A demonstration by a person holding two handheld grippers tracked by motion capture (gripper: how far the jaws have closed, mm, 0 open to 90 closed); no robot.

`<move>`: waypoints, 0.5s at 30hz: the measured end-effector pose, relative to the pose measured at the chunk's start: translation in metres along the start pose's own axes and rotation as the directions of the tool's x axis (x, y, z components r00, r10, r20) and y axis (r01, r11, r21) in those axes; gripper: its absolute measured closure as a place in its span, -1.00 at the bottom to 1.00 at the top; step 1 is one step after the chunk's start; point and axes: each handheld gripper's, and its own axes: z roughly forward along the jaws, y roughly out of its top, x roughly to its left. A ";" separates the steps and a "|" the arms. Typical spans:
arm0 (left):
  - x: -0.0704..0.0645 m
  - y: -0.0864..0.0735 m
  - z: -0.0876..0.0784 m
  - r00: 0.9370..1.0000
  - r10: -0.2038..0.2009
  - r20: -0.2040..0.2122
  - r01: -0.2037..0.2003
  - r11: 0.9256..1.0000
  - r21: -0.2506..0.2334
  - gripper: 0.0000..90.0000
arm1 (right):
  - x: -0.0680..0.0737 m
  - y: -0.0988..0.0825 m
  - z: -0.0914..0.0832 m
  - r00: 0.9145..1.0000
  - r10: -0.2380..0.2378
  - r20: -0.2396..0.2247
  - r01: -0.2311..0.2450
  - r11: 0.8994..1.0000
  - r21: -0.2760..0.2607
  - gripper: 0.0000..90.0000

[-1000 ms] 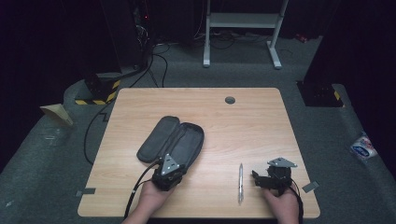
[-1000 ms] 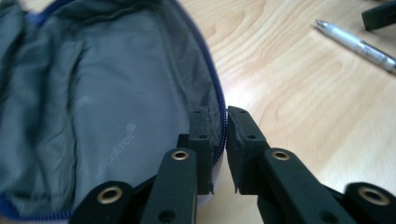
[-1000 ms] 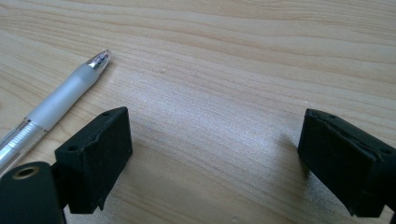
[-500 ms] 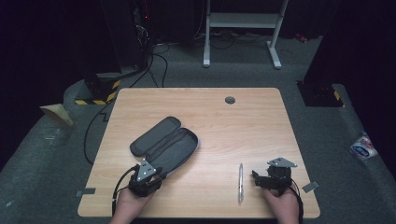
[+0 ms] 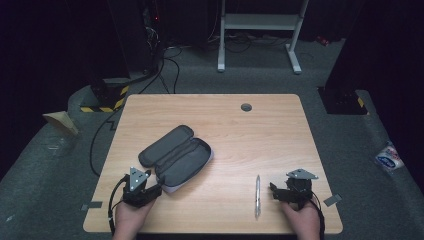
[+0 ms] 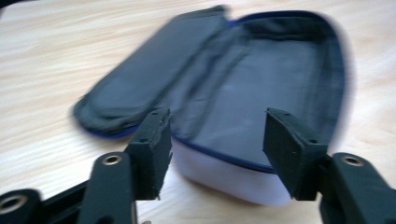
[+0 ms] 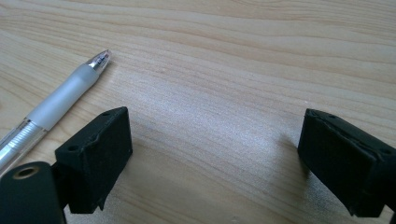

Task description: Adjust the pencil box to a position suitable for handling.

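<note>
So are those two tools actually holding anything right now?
No. The left tool is open just before the pencil case; the right tool is open beside the pen.

The counter (image 5: 280, 130) is overlooked from above; the pencil case (image 6: 243, 88) and pen (image 7: 56, 102) are viewed closely from low tong-mounted cameras.

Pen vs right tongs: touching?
Apart. Right gripper view shows bare wood between the pen and the open right tongs; the pen lies outside them.
</note>
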 end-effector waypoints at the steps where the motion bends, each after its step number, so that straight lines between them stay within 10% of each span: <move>1: 0.003 -0.001 0.003 0.999 -0.040 -0.006 0.041 0.999 0.010 -0.11 | 0.000 0.000 0.000 1.000 0.000 0.000 0.000 1.000 0.000 -0.79; 8: 0.006 -0.006 0.018 0.990 -0.136 0.031 0.133 0.987 0.089 -0.10 | 0.000 0.000 0.000 1.000 0.000 0.000 0.000 1.000 0.000 -0.79; 15: 0.004 -0.010 0.028 0.989 -0.132 0.062 0.121 0.981 0.153 0.15 | 0.000 0.000 0.000 1.000 -0.001 0.000 0.001 1.000 0.000 -0.79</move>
